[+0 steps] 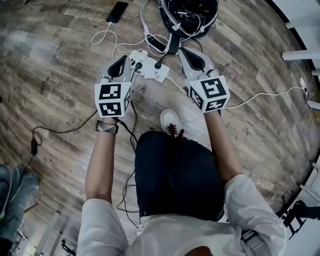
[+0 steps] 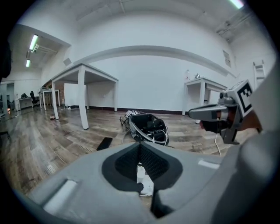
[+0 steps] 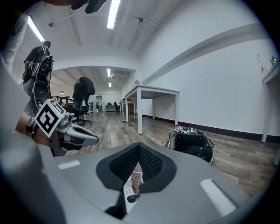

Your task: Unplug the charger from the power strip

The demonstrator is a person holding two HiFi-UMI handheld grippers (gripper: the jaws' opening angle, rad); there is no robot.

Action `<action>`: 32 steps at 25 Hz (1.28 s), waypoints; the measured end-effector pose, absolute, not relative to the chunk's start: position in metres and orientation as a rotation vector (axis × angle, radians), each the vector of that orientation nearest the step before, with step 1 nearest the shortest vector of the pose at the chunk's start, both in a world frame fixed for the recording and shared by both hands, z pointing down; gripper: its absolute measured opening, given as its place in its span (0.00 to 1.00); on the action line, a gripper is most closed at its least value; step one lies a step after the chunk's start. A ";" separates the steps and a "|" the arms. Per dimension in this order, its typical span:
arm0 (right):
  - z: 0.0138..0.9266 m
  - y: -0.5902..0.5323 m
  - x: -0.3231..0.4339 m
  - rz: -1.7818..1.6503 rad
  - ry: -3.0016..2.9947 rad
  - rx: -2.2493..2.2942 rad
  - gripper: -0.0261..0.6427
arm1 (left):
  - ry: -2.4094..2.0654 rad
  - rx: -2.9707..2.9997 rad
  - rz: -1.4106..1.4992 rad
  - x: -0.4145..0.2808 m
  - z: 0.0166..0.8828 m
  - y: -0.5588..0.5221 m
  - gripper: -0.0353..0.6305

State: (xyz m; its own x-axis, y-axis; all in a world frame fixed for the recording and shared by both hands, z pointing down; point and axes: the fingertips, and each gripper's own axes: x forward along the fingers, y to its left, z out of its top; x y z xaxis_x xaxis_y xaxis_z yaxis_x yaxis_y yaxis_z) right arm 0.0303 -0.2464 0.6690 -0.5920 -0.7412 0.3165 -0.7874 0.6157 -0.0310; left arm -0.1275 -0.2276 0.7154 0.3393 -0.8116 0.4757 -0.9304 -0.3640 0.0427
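A white power strip (image 1: pixel 150 68) lies on the wooden floor with a white charger (image 1: pixel 138 62) and a black plug (image 1: pixel 159 64) in it; white cables run off it. Both grippers hang in the air above it. My left gripper (image 1: pixel 121 61) is over the strip's left end, its jaws together with nothing between them (image 2: pixel 140 146). The right gripper (image 1: pixel 186 51) is to the strip's right, its jaws also meeting at the tips and empty (image 3: pixel 139 146). Bits of the strip show far below through each pair of jaws, in the left gripper view (image 2: pixel 144 180) and in the right gripper view (image 3: pixel 129 189).
A black open bag (image 1: pixel 187 12) full of cables sits beyond the strip, with a dark phone (image 1: pixel 117 11) to its left. A black cable (image 1: pixel 35 145) trails across the floor at the left. My shoe (image 1: pixel 171 122) stands just behind the strip. White tables (image 2: pixel 83 70) stand further off.
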 end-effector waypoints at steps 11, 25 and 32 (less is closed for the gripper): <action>0.461 -0.268 0.042 0.058 -2.581 1.297 0.04 | -1.662 2.316 0.566 -0.139 0.510 -0.236 0.06; 0.149 -0.218 0.029 0.005 -2.630 1.199 0.04 | -1.732 2.411 0.537 -0.139 0.184 -0.187 0.06; 0.046 -0.160 0.024 0.055 -2.672 1.219 0.04 | -1.773 2.446 0.527 -0.143 0.078 -0.131 0.06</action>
